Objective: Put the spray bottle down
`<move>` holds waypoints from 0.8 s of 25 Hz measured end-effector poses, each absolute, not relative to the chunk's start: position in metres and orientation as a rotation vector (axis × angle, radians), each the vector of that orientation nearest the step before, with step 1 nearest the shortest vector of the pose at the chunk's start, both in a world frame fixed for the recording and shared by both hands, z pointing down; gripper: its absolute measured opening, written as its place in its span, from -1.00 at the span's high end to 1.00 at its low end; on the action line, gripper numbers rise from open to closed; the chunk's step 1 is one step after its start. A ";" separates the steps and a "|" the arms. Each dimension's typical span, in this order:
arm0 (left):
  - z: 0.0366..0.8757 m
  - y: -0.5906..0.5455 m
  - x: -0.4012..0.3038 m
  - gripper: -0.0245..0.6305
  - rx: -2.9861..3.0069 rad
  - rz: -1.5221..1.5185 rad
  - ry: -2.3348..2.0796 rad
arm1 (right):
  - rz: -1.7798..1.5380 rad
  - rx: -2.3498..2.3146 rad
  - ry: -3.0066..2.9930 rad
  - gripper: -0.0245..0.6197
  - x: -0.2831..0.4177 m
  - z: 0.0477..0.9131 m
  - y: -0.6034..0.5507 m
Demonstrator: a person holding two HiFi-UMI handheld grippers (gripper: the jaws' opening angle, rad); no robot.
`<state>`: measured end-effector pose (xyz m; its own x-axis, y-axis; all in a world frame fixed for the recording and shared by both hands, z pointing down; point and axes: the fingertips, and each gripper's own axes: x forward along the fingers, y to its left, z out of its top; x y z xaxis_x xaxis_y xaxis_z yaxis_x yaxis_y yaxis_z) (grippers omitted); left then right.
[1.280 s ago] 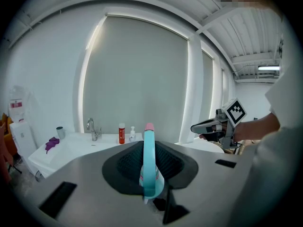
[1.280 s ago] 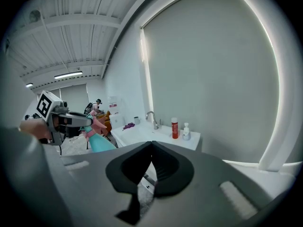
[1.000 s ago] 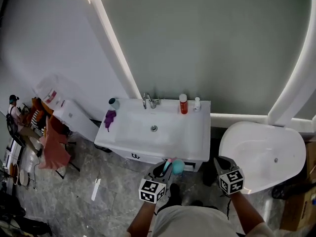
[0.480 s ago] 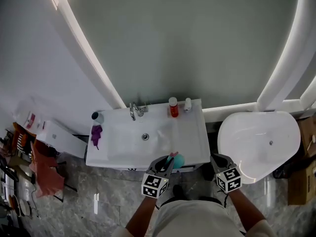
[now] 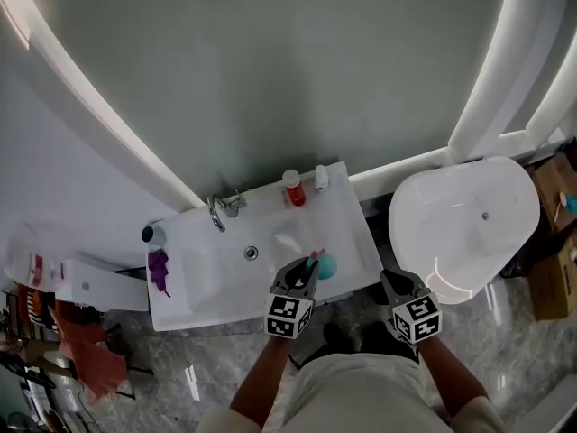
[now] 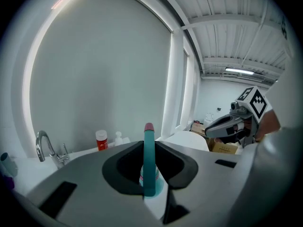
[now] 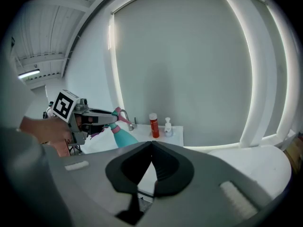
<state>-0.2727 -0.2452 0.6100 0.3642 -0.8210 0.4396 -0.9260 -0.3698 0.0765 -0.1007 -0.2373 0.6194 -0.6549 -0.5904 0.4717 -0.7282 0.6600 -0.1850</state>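
Observation:
A teal spray bottle (image 5: pixel 325 265) with a pink nozzle hangs over the right front part of the white sink counter (image 5: pixel 185 291), above its surface. My left gripper (image 5: pixel 305 280) is shut on it. In the left gripper view the bottle's (image 6: pixel 149 167) neck stands upright between the jaws of the left gripper (image 6: pixel 150 178). My right gripper (image 5: pixel 395 285) is to the right of the counter, over the floor. Its jaws meet at the tip with nothing between them, as the right gripper view shows for the right gripper (image 7: pixel 151 146). That view also shows the bottle (image 7: pixel 124 137) at its left.
At the counter's back stand a red bottle (image 5: pixel 293 188) and a small white pump bottle (image 5: pixel 321 179). The faucet (image 5: pixel 221 211) is left of them, above the basin drain (image 5: pixel 251 253). A purple cloth (image 5: pixel 159 269) and a grey cup (image 5: pixel 151 234) lie at the left end. A white tub (image 5: pixel 469 215) stands on the right.
My left gripper has carried the spray bottle forward, from in front of the counter's edge to over its right front part. The right gripper has also come forward a little.

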 end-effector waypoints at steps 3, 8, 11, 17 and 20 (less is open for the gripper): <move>0.620 -0.273 -0.275 0.72 2.328 0.497 -1.521 | 0.548 1.073 -2.482 0.89 -0.101 0.627 -0.247; 0.644 -0.309 -0.267 0.72 2.337 0.556 -1.493 | 0.585 1.094 -2.459 0.89 -0.096 0.640 -0.264; 0.660 -0.331 -0.260 0.72 2.339 0.590 -1.483 | 0.608 1.087 -2.450 0.89 -0.095 0.647 -0.280; 0.698 -0.371 -0.247 0.72 2.344 0.660 -1.458 | 0.640 1.053 -2.426 0.89 -0.094 0.665 -0.313; 0.718 -0.384 -0.243 0.72 2.326 0.714 -1.434 | 0.670 1.054 -2.414 0.89 -0.091 0.675 -0.327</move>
